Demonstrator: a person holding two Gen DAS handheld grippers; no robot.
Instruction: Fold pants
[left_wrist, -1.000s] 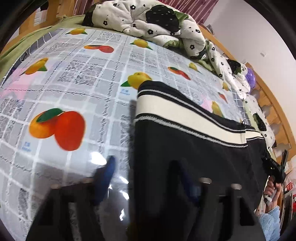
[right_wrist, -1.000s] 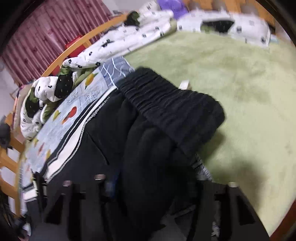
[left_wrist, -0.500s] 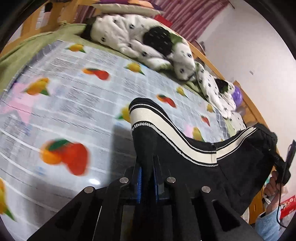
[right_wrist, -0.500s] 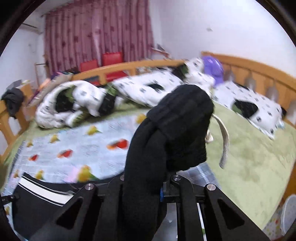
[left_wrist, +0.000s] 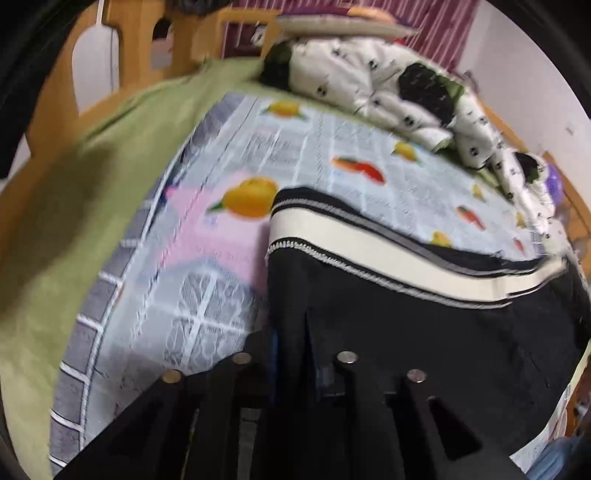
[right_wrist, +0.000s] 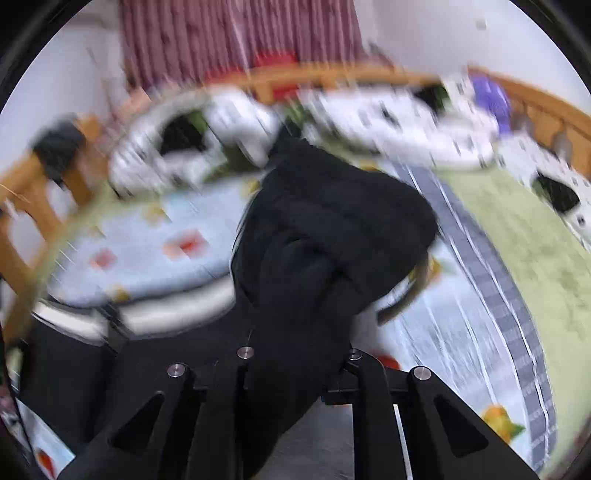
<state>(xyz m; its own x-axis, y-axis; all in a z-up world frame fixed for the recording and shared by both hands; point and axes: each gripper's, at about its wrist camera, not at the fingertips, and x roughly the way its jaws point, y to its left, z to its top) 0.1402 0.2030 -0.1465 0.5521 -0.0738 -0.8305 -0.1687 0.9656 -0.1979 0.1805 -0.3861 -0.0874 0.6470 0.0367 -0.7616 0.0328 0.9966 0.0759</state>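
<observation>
Since a second ago you've lifted the limp, soft pants (left_wrist: 406, 332): left gripper (left_wrist: 291, 354) opening slightly around the hem, right gripper (right_wrist: 295, 354) clamped on the bunched waistband (right_wrist: 332, 221).

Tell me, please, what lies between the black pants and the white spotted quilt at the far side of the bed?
In the left wrist view, only the fruit-print mat lies between the pants and the quilt.

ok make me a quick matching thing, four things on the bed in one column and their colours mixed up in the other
Things:
1. pants
2. blanket
3. curtain
4. bed rail

Colours:
a. dark red
b. green
c. orange-brown wood
d. black with a cream side stripe

Pairs: 1-d, 2-b, 3-a, 4-c
</observation>
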